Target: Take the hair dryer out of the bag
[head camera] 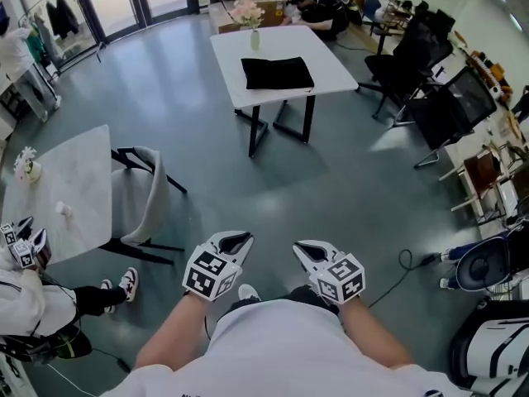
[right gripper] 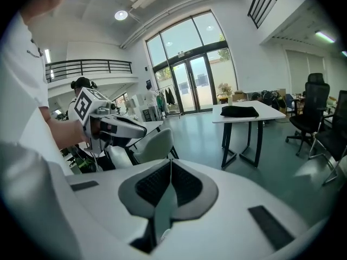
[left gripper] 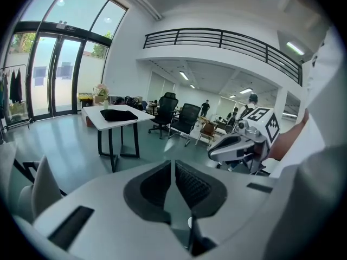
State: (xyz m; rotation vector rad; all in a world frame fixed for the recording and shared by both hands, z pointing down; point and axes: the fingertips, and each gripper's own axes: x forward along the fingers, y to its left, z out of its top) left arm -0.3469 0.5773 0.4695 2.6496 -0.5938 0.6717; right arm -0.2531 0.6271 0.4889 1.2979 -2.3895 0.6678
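**Well short of the bag**

Left tool (head camera: 236, 241) and right tool (head camera: 307, 250) both have their jaws pressed together on nothing, above the floor. The black bag (head camera: 277, 73) lies flat on the white desk (head camera: 333, 66) well ahead; no hair dryer shows. Best to walk close first, then spread the jaws at the bag's opening.

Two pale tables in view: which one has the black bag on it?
The white rectangular table straight ahead, bearing the flat black fabric bag; the left table holds only small items.

Bag (head camera: 277, 73) matt black cloth; table (head camera: 331, 63) smooth white; floor (head camera: 347, 188) glossy grey.
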